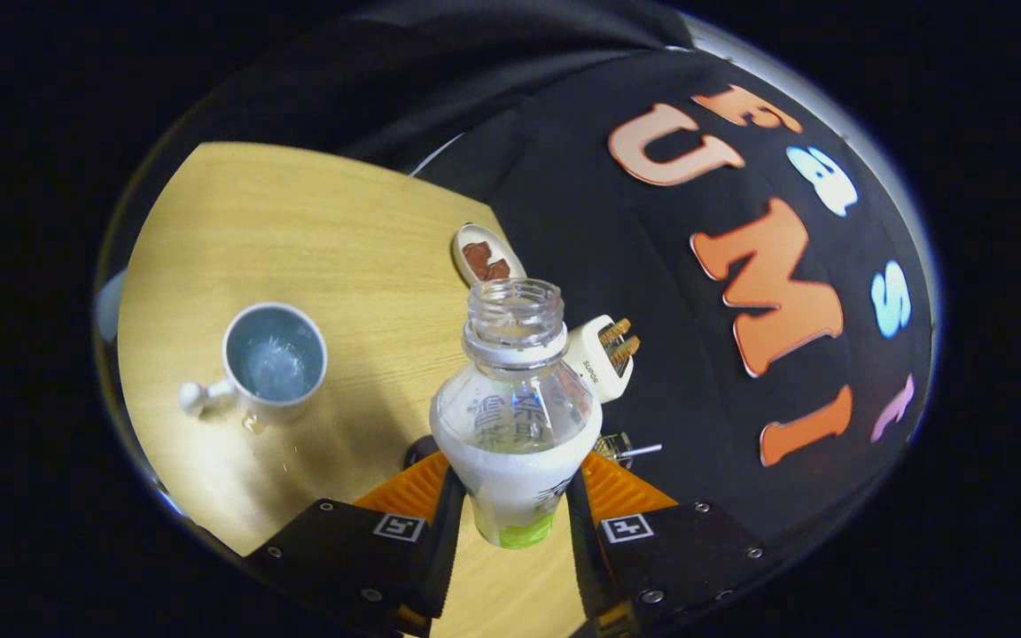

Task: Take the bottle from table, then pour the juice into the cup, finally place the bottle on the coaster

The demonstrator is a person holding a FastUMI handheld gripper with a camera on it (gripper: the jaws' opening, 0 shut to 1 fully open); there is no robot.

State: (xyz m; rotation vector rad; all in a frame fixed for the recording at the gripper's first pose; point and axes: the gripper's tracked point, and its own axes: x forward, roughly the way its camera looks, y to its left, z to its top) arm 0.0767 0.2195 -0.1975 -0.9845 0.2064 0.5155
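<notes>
My gripper (512, 496) is shut on an uncapped clear plastic bottle (515, 416) with a white label, both fingers pressing on its lower body. The bottle stands upright between the fingers, its open mouth pointing away from me, and it is held above the wooden table (324, 230). A pale mug (273, 361) with a small handle stands on the table to the left of the bottle, some way off. A dark round edge, possibly the coaster (417, 450), peeks out just behind the left finger.
A white dish (486, 255) with brown pieces lies beyond the bottle near the table's far edge. A white toaster-like appliance (604, 354) sits right of the bottle's neck. A small glass object with a metal stem (621, 447) lies by the right finger.
</notes>
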